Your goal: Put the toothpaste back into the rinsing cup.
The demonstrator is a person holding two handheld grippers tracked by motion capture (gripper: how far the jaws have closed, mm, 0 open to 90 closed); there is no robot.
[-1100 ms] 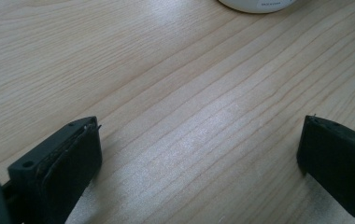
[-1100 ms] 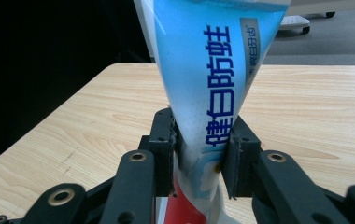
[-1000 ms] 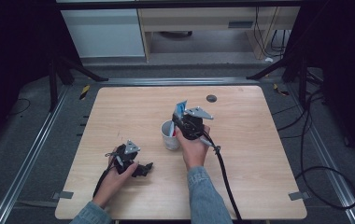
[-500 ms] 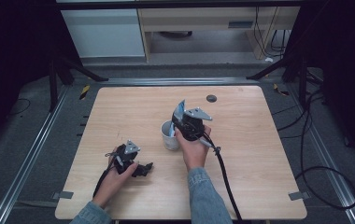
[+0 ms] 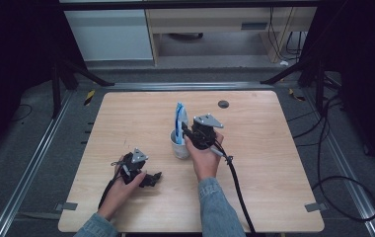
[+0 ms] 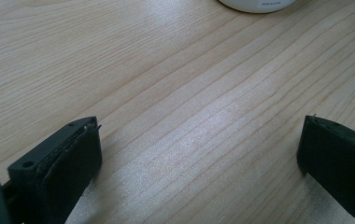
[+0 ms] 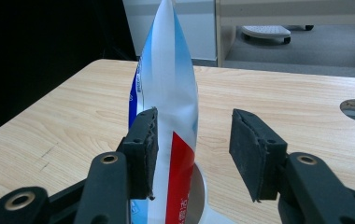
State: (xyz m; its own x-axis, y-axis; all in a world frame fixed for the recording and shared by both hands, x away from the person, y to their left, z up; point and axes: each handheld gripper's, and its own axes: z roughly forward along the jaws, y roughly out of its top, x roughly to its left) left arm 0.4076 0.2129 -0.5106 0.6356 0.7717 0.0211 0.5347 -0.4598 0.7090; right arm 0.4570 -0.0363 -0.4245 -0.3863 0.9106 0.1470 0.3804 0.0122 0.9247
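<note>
A blue, white and red tube (image 5: 179,121) stands nearly upright in a white cup (image 5: 179,147) at the middle of the table. My right gripper (image 5: 184,132) is level with the tube, just right of the cup. In the right gripper view the tube (image 7: 168,93) sits between the jaws of the right gripper (image 7: 193,156). These jaws have just been opening: one pad lies close against the tube and the other stands clear of it. My left gripper (image 5: 153,178) rests on the table at the front left. In its own view the left gripper (image 6: 199,154) is wide open over bare wood.
The wooden table (image 5: 274,163) has a small dark round hole (image 5: 223,103) behind the cup. The cup's base (image 6: 259,4) shows at the top of the left gripper view. A black cable (image 5: 237,187) trails from the right gripper toward the front edge.
The right gripper's jaws have parted from the tube, which now stands in the cup on its own. Both hands have kept their places.
</note>
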